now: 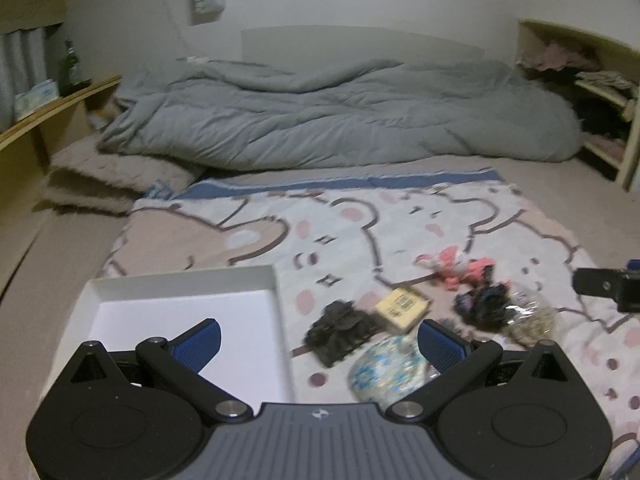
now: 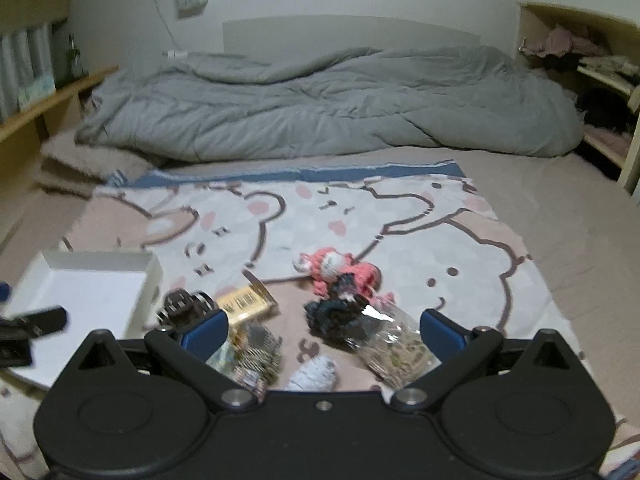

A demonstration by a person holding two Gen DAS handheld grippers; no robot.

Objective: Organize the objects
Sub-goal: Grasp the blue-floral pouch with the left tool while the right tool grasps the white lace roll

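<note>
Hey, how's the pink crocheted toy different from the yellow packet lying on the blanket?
The pink crocheted toy is soft, lumpy yarn in pink and white; the yellow packet is flat and rectangular with a printed barcode label. The toy lies farther from the white tray, while the packet lies nearer to it. Both rest loose on the cartoon-bear blanket, outside the tray, and neither hand-held gripper holds them.

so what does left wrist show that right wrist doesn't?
Only left wrist: the green bottle on the left shelf, a floral pouch near its right finger, and the right gripper's tip at the frame's right edge.

Only right wrist: a white fuzzy item between its fingers, and the left gripper's tip at the frame's left edge.

Both: white tray, yellow pack, pink knit toy, clear bag, bear blanket, grey duvet. Both grippers' jaws stand open, holding nothing.
</note>
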